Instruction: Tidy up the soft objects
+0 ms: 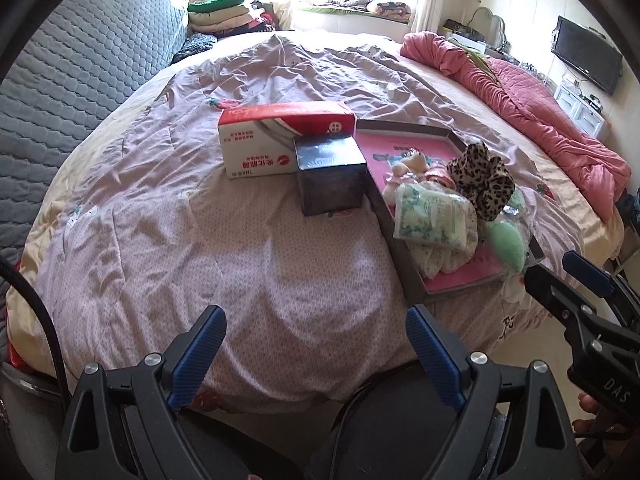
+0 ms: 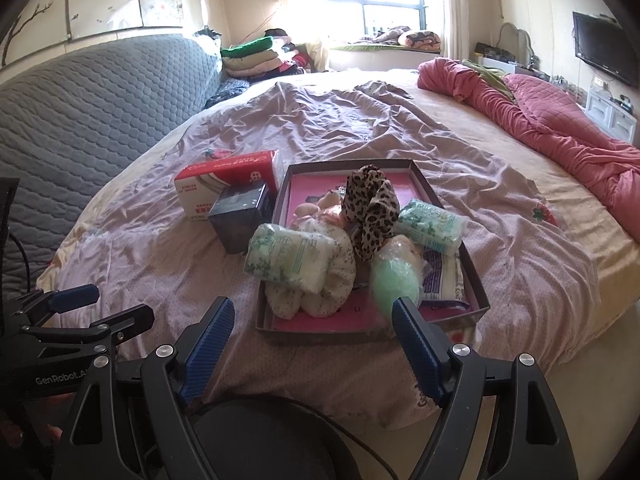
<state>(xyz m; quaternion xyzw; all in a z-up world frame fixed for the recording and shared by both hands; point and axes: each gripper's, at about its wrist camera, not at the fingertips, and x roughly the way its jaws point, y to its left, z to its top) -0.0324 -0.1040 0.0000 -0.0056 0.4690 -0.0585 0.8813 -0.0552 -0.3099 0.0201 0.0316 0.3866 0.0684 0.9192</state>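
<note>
A shallow box tray (image 2: 476, 280) (image 1: 400, 256) with a pink floor lies on the bed. In it are piled a leopard-print scrunchie (image 2: 372, 210) (image 1: 482, 184), two green-printed tissue packs (image 2: 288, 258) (image 2: 432, 222), a pale floral soft toy (image 2: 324, 292), a green fluffy ball (image 2: 394, 284) (image 1: 506, 240) and a pink doll (image 2: 316, 208). My right gripper (image 2: 312, 316) hovers open at the tray's near edge, nothing between its fingers. My left gripper (image 1: 316, 324) stands open over bare bedsheet, left of the tray. Each gripper shows at the edge of the other's view.
A red-and-white carton (image 1: 280, 136) and a dark cube box (image 1: 330, 176) sit left of the tray. A rumpled pink quilt (image 2: 560, 120) lies along the bed's right side. A grey quilted headboard (image 1: 80, 80) rises at left, with folded clothes (image 2: 256, 56) beyond.
</note>
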